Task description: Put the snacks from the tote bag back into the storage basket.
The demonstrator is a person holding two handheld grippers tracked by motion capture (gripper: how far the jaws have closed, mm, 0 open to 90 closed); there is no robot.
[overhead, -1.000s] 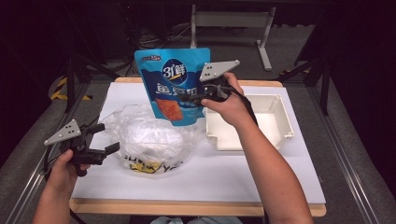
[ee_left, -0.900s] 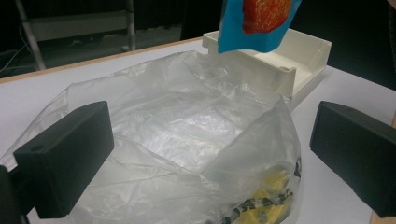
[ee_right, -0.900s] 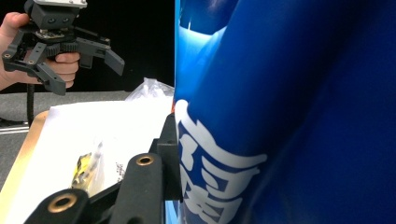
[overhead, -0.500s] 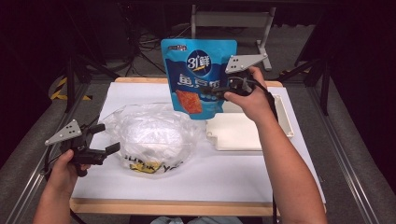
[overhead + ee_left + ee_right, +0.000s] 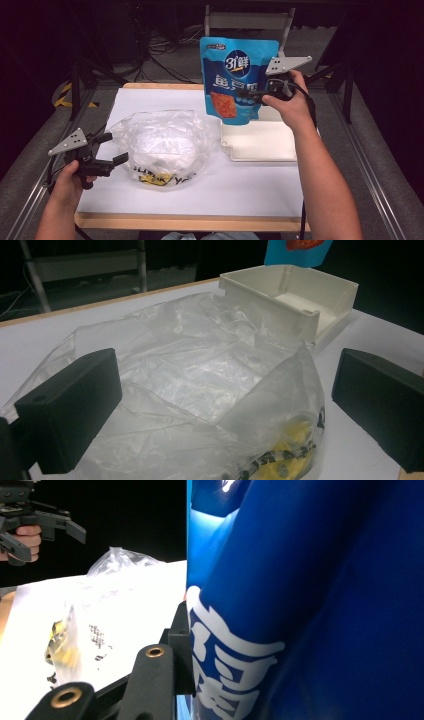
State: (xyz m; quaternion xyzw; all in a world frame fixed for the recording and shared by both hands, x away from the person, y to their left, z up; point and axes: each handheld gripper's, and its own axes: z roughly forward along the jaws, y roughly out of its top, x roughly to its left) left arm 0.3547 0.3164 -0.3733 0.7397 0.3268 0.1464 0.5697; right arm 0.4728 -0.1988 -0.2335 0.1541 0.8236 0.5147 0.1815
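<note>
R gripper (image 5: 257, 95) clamps blue pouch (image 5: 237, 75) upper centre of frame, long axis upright, hanging over tray (image 5: 260, 145). L gripper (image 5: 107, 150) open at lower left beside plastic bag (image 5: 160, 147), well apart from pouch. Tray lies straight below, so R hand does the drop.

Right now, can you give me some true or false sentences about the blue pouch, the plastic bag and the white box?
1. The right gripper holds the blue snack pouch up in the air. True.
2. The blue snack pouch lies flat inside the white tray. False: it hangs above the tray's far side.
3. The left gripper is open beside the clear plastic bag. True.
4. The clear plastic bag sits inside the white tray. False: it lies on the white table, left of the tray.
5. The white tray is full of snacks. False: it looks empty.
</note>
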